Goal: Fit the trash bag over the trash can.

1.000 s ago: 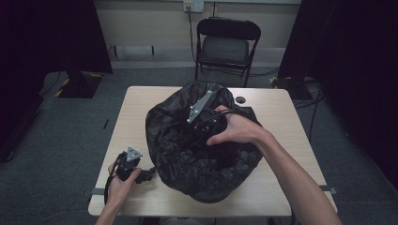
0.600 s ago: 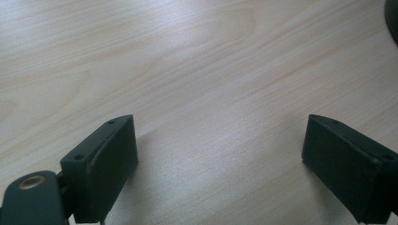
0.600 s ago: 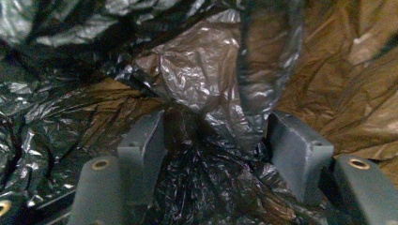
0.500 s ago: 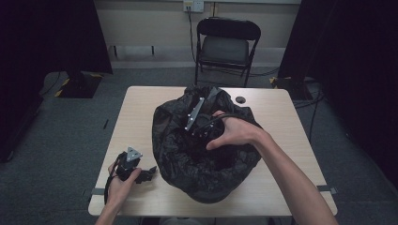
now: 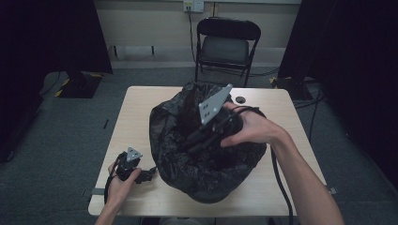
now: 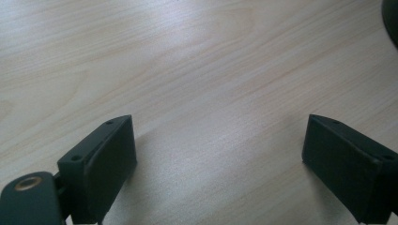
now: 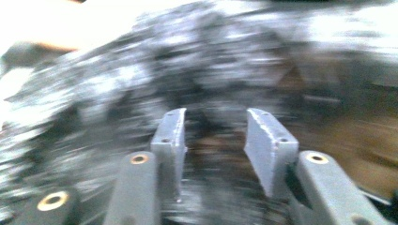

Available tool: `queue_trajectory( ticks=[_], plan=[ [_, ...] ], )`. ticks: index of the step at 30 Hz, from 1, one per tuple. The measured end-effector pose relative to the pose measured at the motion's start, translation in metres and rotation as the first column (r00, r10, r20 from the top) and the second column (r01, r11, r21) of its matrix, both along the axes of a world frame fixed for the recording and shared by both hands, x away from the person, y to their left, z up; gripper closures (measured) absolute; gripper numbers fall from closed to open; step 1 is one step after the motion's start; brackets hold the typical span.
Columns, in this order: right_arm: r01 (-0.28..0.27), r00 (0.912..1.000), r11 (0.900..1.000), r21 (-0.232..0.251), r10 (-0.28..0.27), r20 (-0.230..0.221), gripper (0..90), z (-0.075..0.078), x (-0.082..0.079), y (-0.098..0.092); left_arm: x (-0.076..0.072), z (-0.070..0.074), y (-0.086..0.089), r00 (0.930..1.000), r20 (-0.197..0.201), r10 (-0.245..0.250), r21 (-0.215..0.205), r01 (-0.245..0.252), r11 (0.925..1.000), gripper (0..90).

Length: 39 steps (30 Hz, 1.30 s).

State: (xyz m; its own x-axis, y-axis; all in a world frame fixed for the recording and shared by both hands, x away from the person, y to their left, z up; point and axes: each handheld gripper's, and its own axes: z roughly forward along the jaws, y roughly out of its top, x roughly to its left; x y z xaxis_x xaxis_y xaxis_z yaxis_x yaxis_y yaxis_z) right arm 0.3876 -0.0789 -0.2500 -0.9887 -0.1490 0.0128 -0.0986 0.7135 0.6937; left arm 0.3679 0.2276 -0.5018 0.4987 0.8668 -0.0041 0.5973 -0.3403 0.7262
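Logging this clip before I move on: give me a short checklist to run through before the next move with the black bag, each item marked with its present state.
1. Left gripper idle and open over bare wood: ok; jaws wide apart, nothing between them.
2. Right gripper has film between its jaws: cannot tell; they have just been closing, a gap shows, the picture is blurred.
3. Black plastic bag sits fully on the table: ok.
4. Bag mouth open: ok; rim raised at the far side.
5. Contents of the bag: cannot tell.
6. Small dark round object clear of the bag: ok; it lies just behind it.
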Motion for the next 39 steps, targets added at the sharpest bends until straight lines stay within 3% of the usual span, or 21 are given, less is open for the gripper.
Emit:
queue_trajectory(
  ticks=[1, 4, 6, 10, 12, 15, 18, 19, 21, 23, 26, 27, 29, 31, 34, 37, 39],
  plan=[
    [-0.045, 0.9990, 0.999, -0.024, 0.045, -0.007, 65.0, -0.004, -0.005, 0.005, 0.000, 0.000, 0.000, 1.0000, 0.001, 0.000, 0.001, 0.000, 1.0000, 9.7],
    [-0.094, 0.9955, 0.990, -0.101, 0.092, -0.020, 63.0, -0.020, -0.015, 0.017, -0.001, 0.000, 0.000, 1.0000, 0.001, 0.001, 0.001, -0.001, 1.0000, 9.7],
    [-0.069, 0.9974, 0.985, -0.161, 0.071, 0.006, 59.0, -0.030, -0.018, 0.022, -0.001, 0.000, 0.000, 1.0000, 0.001, 0.001, -0.001, -0.001, 1.0000, 9.7],
    [-0.037, 0.9992, 0.967, -0.251, 0.041, 0.007, 52.2, -0.047, -0.019, 0.026, -0.001, 0.000, 0.000, 1.0000, 0.000, 0.000, -0.001, 0.000, 1.0000, 9.6],
    [-0.017, 0.9997, 0.944, -0.329, 0.021, 0.010, 49.1, -0.056, -0.020, 0.029, -0.001, 0.000, 0.000, 1.0000, 0.000, -0.001, -0.002, 0.001, 1.0000, 9.5],
    [-0.023, 0.9996, 0.913, -0.408, 0.027, 0.003, 48.1, -0.067, -0.022, 0.032, -0.001, 0.000, 0.000, 1.0000, 0.000, 0.000, -0.001, 0.000, 1.0000, 9.5],
    [-0.010, 0.9998, 0.896, -0.444, 0.017, 0.011, 44.4, -0.072, -0.021, 0.033, -0.001, 0.000, 0.000, 1.0000, 0.000, -0.001, -0.001, 0.001, 1.0000, 9.5],
    [-0.009, 0.9998, 0.895, -0.445, 0.016, 0.011, 43.9, -0.072, -0.021, 0.033, -0.001, 0.000, 0.000, 1.0000, 0.000, 0.000, -0.001, 0.000, 1.0000, 9.5],
    [-0.010, 0.9998, 0.896, -0.443, 0.015, 0.008, 40.8, -0.071, -0.021, 0.033, -0.001, 0.000, 0.000, 1.0000, 0.000, 0.000, -0.001, 0.000, 1.0000, 9.5],
    [0.009, 0.9996, 0.916, -0.400, 0.003, 0.029, 36.1, -0.065, -0.019, 0.033, -0.001, 0.000, 0.000, 1.0000, -0.001, -0.001, -0.001, 0.001, 1.0000, 9.5],
    [0.037, 0.9985, 0.961, -0.275, -0.025, 0.048, 32.2, -0.048, -0.016, 0.030, -0.001, 0.000, 0.000, 1.0000, -0.001, -0.002, -0.002, 0.002, 1.0000, 9.5],
    [0.037, 0.9983, 0.971, -0.235, -0.026, 0.052, 32.2, -0.042, -0.015, 0.028, -0.001, 0.000, 0.000, 1.0000, -0.001, -0.002, -0.002, 0.002, 1.0000, 9.4],
    [0.051, 0.9974, 0.983, -0.175, -0.041, 0.059, 33.8, -0.031, -0.012, 0.024, 0.000, 0.000, 0.000, 1.0000, 0.000, -0.002, -0.001, 0.002, 1.0000, 9.4],
    [0.063, 0.9956, 0.988, -0.142, -0.053, 0.077, 35.1, -0.021, -0.009, 0.020, 0.000, 0.000, 0.000, 1.0000, 0.000, -0.003, -0.002, 0.003, 1.0000, 9.3],
    [0.089, 0.9915, 0.991, -0.100, -0.079, 0.103, 44.1, -0.009, 0.001, 0.017, 0.000, 0.000, 0.000, 1.0000, -0.002, -0.005, -0.001, 0.005, 1.0000, 9.1],
    [0.155, 0.9804, 0.985, -0.074, -0.144, 0.135, 50.2, -0.004, 0.018, 0.016, 0.000, 0.000, 0.000, 1.0000, -0.002, -0.006, 0.000, 0.006, 1.0000, 9.0],
    [0.184, 0.9786, 0.981, -0.069, -0.176, 0.108, 50.3, -0.006, 0.030, 0.016, 0.000, 0.000, 0.000, 1.0000, -0.001, -0.004, -0.001, 0.004, 1.0000, 9.0]
  ],
)
